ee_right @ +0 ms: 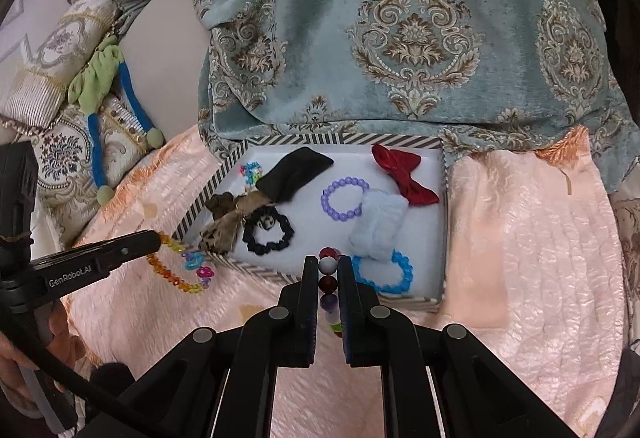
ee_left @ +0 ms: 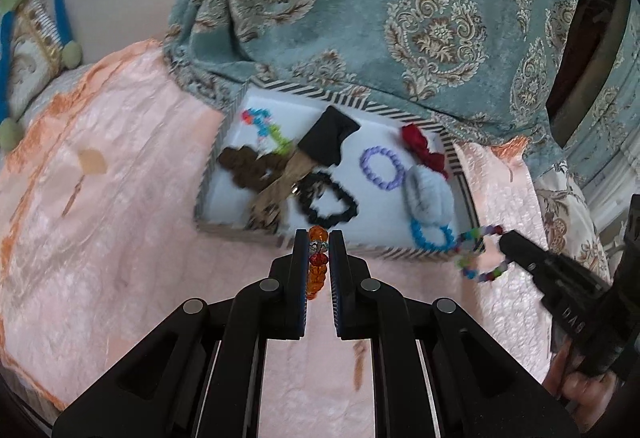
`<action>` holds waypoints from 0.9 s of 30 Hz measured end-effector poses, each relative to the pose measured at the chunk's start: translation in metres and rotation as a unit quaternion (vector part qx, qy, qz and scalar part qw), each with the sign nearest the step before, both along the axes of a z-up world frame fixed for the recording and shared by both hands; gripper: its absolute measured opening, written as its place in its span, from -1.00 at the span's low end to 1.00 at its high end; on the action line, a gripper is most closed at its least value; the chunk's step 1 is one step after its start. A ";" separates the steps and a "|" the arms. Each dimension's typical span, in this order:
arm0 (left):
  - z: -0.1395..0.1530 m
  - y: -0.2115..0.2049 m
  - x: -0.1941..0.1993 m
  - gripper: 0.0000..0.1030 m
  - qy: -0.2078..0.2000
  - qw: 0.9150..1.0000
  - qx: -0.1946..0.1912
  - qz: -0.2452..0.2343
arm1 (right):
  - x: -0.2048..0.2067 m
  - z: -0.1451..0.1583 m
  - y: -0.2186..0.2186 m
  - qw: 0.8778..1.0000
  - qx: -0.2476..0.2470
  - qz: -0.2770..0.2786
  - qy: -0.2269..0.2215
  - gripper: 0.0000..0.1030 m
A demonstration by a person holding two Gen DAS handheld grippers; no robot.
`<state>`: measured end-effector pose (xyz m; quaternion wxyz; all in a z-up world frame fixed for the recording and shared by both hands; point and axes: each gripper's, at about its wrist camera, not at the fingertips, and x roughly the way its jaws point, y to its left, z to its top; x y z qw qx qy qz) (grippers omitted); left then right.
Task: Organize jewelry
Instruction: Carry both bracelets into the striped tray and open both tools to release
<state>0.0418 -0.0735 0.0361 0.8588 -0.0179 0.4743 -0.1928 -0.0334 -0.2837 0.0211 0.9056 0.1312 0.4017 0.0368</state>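
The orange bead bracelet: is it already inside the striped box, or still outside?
Outside. The orange bead bracelet hangs from the left gripper, fingers shut on it, over the pink cloth, before the striped box.

Tray (ee_right: 443, 230) on bedspread (ee_right: 520, 238), before draped curtain (ee_right: 400, 18); bracelets, bows, scrunchies inside tray.

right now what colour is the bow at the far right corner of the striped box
Red. The bow shows best in the right wrist view, lying inside the striped box.
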 end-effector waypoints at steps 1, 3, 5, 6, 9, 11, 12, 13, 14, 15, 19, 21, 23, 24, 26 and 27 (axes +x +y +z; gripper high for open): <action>0.001 -0.007 0.005 -0.84 -0.001 1.000 0.000 -0.004 | 0.004 -0.001 0.001 1.000 0.003 0.000 0.000 -0.83; 0.002 -0.017 0.014 -0.84 -0.002 1.000 0.000 -0.009 | 0.011 -0.003 0.001 1.000 0.009 0.001 0.000 -0.83; 0.002 -0.028 0.026 -0.84 -0.003 1.000 -0.001 -0.011 | 0.020 -0.006 0.002 1.000 0.022 0.000 0.001 -0.83; 0.002 -0.033 0.032 -0.84 -0.002 1.000 -0.001 -0.012 | 0.025 -0.008 0.002 1.000 0.028 -0.001 0.001 -0.83; -0.004 -0.048 0.054 -0.84 0.006 1.000 -0.008 -0.016 | 0.038 -0.019 0.002 0.999 0.049 -0.006 0.004 -0.84; -0.011 -0.058 0.068 -0.84 0.014 1.000 -0.014 -0.018 | 0.048 -0.029 -0.002 0.997 0.070 -0.016 0.010 -0.83; -0.015 -0.063 0.076 -0.84 0.019 0.999 -0.019 -0.020 | 0.051 -0.033 -0.004 0.997 0.078 -0.021 0.013 -0.83; -0.018 -0.067 0.081 -0.84 0.022 0.999 -0.022 -0.021 | 0.054 -0.040 -0.007 0.996 0.085 -0.026 0.019 -0.83; -0.024 -0.072 0.088 -0.84 0.026 0.999 -0.022 -0.023 | 0.057 -0.047 -0.010 0.995 0.089 -0.032 0.028 -0.83; -0.030 -0.076 0.094 -0.84 0.029 0.999 -0.018 -0.022 | 0.058 -0.052 -0.012 0.995 0.089 -0.035 0.035 -0.83; -0.060 -0.079 0.110 -0.84 0.049 0.999 0.005 -0.009 | 0.062 -0.074 -0.017 0.995 0.068 -0.037 0.067 -0.83; -0.073 -0.077 0.113 -0.84 0.055 0.998 0.019 -0.001 | 0.063 -0.081 -0.017 0.995 0.066 -0.034 0.074 -0.83; -0.084 -0.076 0.115 -0.84 0.061 0.998 0.032 0.004 | 0.065 -0.086 -0.015 0.995 0.063 -0.028 0.078 -0.83; -0.088 -0.076 0.115 -0.84 0.063 0.997 0.038 0.006 | 0.066 -0.088 -0.013 0.995 0.058 -0.025 0.079 -0.83; -0.093 -0.077 0.113 -0.84 0.060 0.997 0.049 0.004 | 0.067 -0.091 -0.008 0.996 0.040 -0.020 0.081 -0.84; -0.094 -0.077 0.112 -0.84 0.058 0.997 0.055 0.004 | 0.067 -0.092 -0.007 0.996 0.032 -0.019 0.080 -0.84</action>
